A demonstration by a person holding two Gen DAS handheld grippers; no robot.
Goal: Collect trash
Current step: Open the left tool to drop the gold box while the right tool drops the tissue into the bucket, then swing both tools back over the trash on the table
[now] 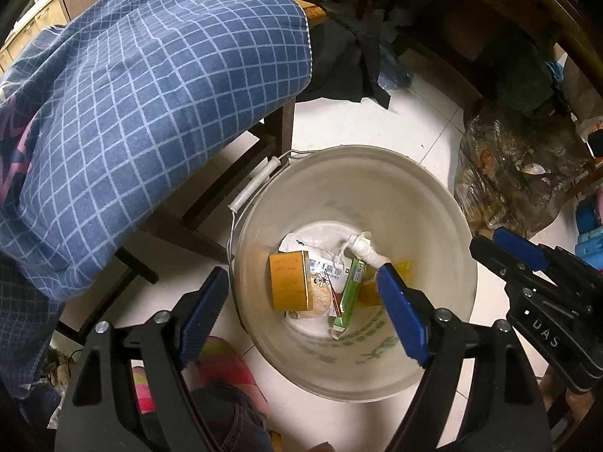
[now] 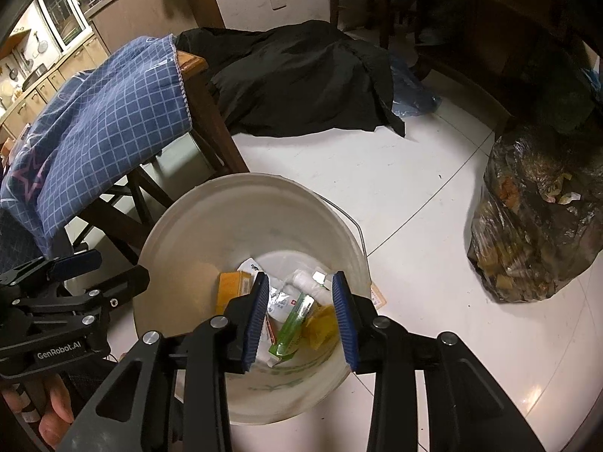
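Note:
A pale plastic bucket [image 1: 377,188] [image 2: 245,218] stands on the white tiled floor. At its bottom lie a gold box [image 1: 290,282] [image 2: 230,290], a green packet [image 1: 350,290] [image 2: 296,324], a yellow wrapper [image 2: 320,326], a white roll [image 1: 363,248] and paper scraps. My left gripper [image 1: 303,312] hangs over the bucket's near rim, open, with nothing between its blue pads. My right gripper [image 2: 301,320] points down into the bucket, its pads a little apart and not touching anything. Each gripper also shows in the other's view: the right gripper [image 1: 501,254], the left gripper [image 2: 101,271].
A wooden chair draped with a blue checked cloth [image 1: 150,113] [image 2: 105,120] stands just left of the bucket. Black fabric [image 2: 301,83] lies behind it. A full dark trash bag [image 2: 535,226] [image 1: 516,173] sits to the right. A hand [image 2: 52,403] holds the left gripper.

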